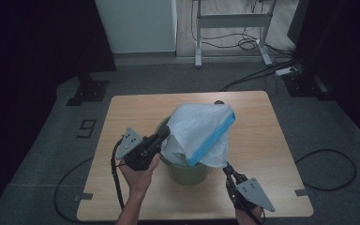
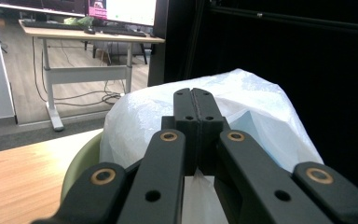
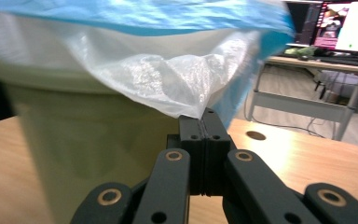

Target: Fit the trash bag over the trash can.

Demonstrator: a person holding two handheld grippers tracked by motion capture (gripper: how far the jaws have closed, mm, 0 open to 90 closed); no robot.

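Pinching the white plastic bag (image 1: 198, 133) from two sides, both tongs have their jaws closed flat together. The left gripper (image 1: 164, 133) has a fold of film nipped between its pads at the bin's left rim; its own view shows a white tag of plastic poking out beneath the closed jaws. The right gripper (image 1: 228, 167) has the bag's lowest hanging corner caught at its tips, just off the near-right side of the bin; in the right gripper view the film (image 3: 168, 79) draws down to a point that ends in the closed jaws.

Outward from there, the bag sits draped over the mouth of the green bin (image 1: 187, 171), ballooned up, its blue hem (image 1: 213, 136) running diagonally from the far right down toward the near side. The bin stands near the middle of the table (image 1: 122, 122), somewhat toward the near edge. The bag's free hem lies between the two tongs, closer to the right one, so I judge the right hand better placed to pull that edge down and over the rim while the left anchors the opposite side.

Room looks generous: bare wood to the left, right and far edges, a small dark hole (image 1: 219, 102) in the top near the far edge. Only the near edge is tight, where both forearms come in.
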